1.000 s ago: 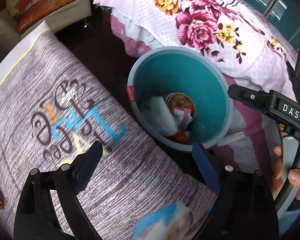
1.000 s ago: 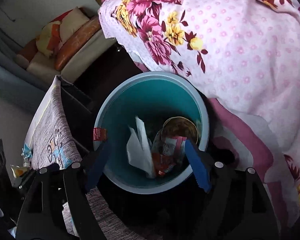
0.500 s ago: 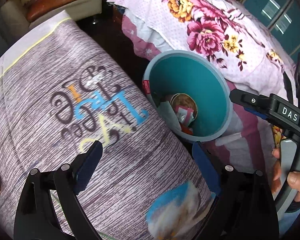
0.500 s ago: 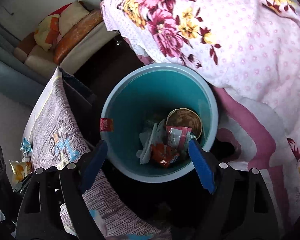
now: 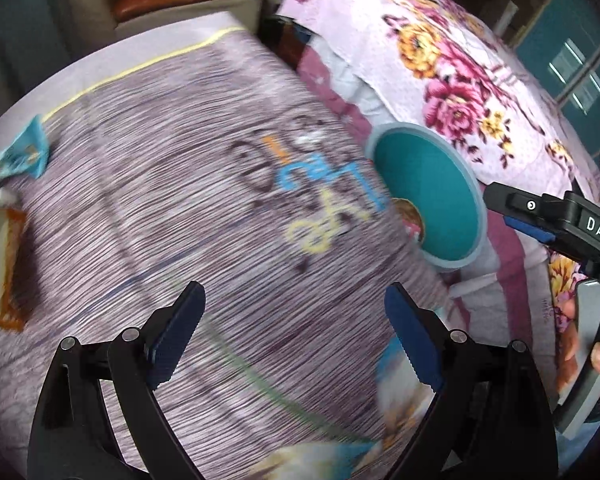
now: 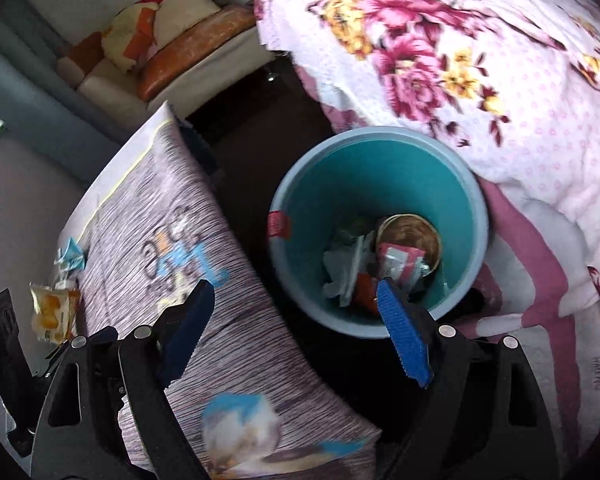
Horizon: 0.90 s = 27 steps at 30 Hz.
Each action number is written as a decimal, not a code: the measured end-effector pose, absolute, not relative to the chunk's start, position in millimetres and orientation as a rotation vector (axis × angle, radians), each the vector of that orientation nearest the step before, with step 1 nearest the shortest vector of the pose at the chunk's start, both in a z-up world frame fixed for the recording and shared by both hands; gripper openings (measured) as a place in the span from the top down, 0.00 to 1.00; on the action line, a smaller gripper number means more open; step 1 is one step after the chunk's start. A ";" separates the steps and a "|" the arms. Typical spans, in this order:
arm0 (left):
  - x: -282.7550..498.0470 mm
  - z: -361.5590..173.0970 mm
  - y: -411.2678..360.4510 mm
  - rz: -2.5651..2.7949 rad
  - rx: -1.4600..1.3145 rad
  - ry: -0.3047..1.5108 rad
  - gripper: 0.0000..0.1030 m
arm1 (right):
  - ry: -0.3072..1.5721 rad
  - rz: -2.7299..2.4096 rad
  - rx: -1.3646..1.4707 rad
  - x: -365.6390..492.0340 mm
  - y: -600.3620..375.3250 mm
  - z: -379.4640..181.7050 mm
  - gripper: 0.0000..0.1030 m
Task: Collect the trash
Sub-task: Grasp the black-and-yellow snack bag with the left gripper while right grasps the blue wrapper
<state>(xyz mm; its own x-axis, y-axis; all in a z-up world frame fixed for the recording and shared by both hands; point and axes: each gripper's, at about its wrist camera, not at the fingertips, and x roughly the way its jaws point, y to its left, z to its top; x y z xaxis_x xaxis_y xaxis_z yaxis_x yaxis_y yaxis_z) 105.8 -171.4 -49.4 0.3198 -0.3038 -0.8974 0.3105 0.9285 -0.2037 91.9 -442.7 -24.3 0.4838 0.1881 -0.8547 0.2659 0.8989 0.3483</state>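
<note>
Soft daylight, moderately bright, no glare. Left wrist view motion-blurred: desk (image 5: 188,216) print smeared. Right wrist view sharper, mild blur. Strong fisheye bending, dark vignette corners. Floor (image 6: 256,168) beside trash bin (image 6: 300,184) deep in shadow.

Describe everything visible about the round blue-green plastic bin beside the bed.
The round blue-green plastic bin stands upright on the dark floor, between the table's purple-striped cloth and the pink floral bedspread, which hangs against its far side. Its rim is pale blue, its inside teal, with a small red label on the rim. Inside lie crumpled white paper, a brown round cup and a pink wrapper.
</note>
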 end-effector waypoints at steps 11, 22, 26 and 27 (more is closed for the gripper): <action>57.7 -53.9 -52.1 -0.239 -0.115 1.140 0.11 | 1.136 0.136 0.340 104.5 -331.5 -9.4 0.21; 47.7 -41.9 57.8 -0.062 -0.331 1.055 0.11 | 1.198 0.287 0.223 115.9 -227.1 -5.6 0.19; 69.1 -36.7 80.1 -0.055 -0.413 1.039 0.11 | 1.215 0.294 0.202 123.0 -205.4 -8.0 0.19; 76.0 -36.7 82.2 -0.056 -0.422 1.041 0.11 | 1.217 0.294 0.202 124.3 -203.1 -8.6 0.19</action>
<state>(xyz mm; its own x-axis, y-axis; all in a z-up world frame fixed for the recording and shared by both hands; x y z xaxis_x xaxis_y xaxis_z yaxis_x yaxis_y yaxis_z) 76.0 82.2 -36.7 0.5115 -0.2420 -0.8245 -0.1526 0.9187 -0.3643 124.3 -203.1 -8.6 0.3157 0.3283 -0.8902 -0.1137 0.9446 0.3080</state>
